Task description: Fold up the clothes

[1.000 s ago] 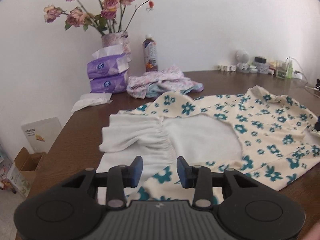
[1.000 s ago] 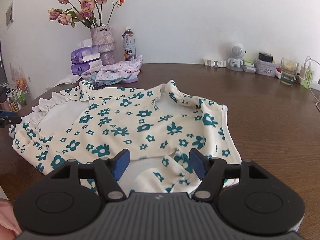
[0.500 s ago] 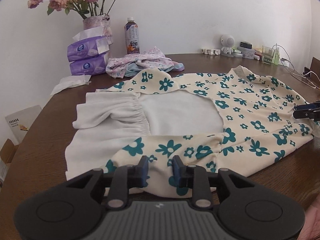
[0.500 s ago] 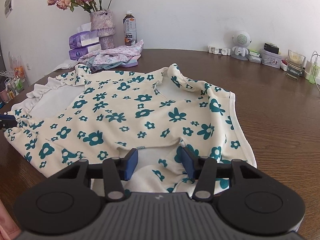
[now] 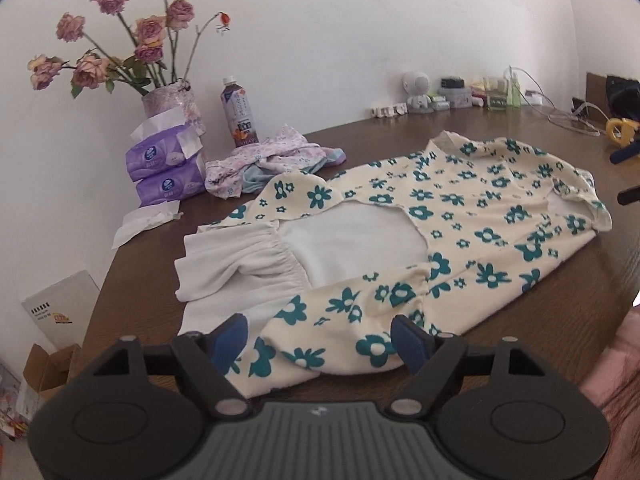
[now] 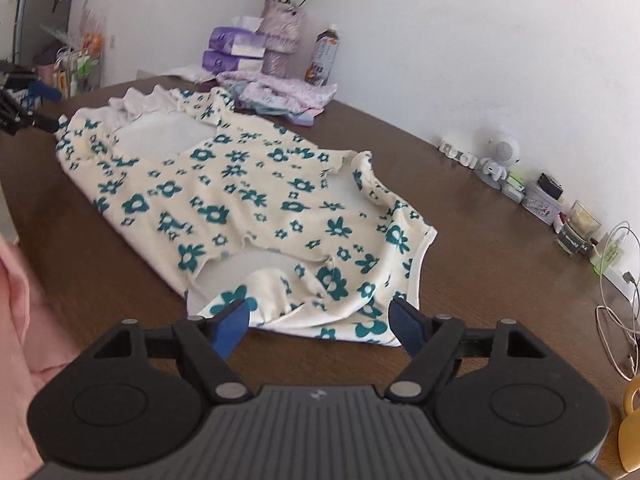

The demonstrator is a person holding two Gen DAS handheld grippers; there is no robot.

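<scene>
A cream garment with teal flowers lies spread on the brown table, its white inside showing at the left end. My left gripper is open wide, with the garment's near folded edge lying between its blue pads, untouched by them. In the right wrist view the same garment stretches away to the left. My right gripper stands open just in front of its near corner, holding nothing.
A vase of dried roses, purple tissue packs, a bottle and a pile of pink-lilac clothes stand at the back. Small items line the wall. Cables trail at the right. A pink sleeve is at the left.
Half a second ago both grippers were nearly shut at the garment's near edge. Both have since opened wide and drawn back, and the cloth lies loose on the table.
</scene>
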